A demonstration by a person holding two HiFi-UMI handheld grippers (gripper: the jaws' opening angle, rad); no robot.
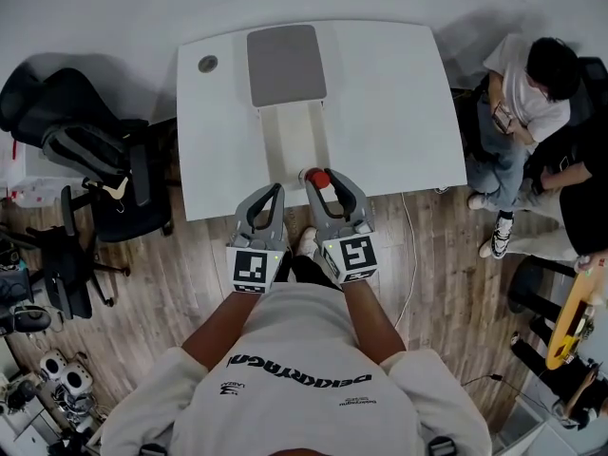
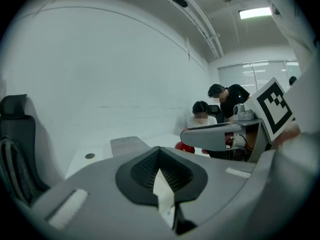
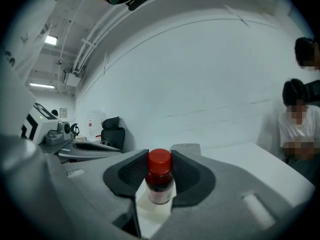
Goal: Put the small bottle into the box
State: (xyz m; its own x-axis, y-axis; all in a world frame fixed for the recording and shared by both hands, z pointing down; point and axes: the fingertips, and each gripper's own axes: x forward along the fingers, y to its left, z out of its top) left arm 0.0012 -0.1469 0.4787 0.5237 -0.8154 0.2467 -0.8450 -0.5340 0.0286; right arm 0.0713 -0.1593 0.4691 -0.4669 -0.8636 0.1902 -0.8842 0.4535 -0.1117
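The small bottle (image 1: pixel 318 179) has a red cap and dark contents; my right gripper (image 1: pixel 319 176) is shut on it, holding it upright (image 3: pixel 160 181) over the table's near edge. Just beyond it lies the long white box (image 1: pixel 293 141), its grey lid (image 1: pixel 285 65) folded back at the far end. My left gripper (image 1: pixel 275 190) hangs close beside the right one, at the table's near edge, left of the box's near end. Its jaws are shut with nothing between them (image 2: pixel 160 151). In the left gripper view the red cap (image 2: pixel 184 147) shows under the right gripper.
The white table (image 1: pixel 399 103) has a round cable hole (image 1: pixel 207 64) at its far left. A black office chair (image 1: pixel 90 155) stands left of the table. Two people (image 1: pixel 527 93) sit at the right. A cable (image 1: pixel 410 255) trails over the wooden floor.
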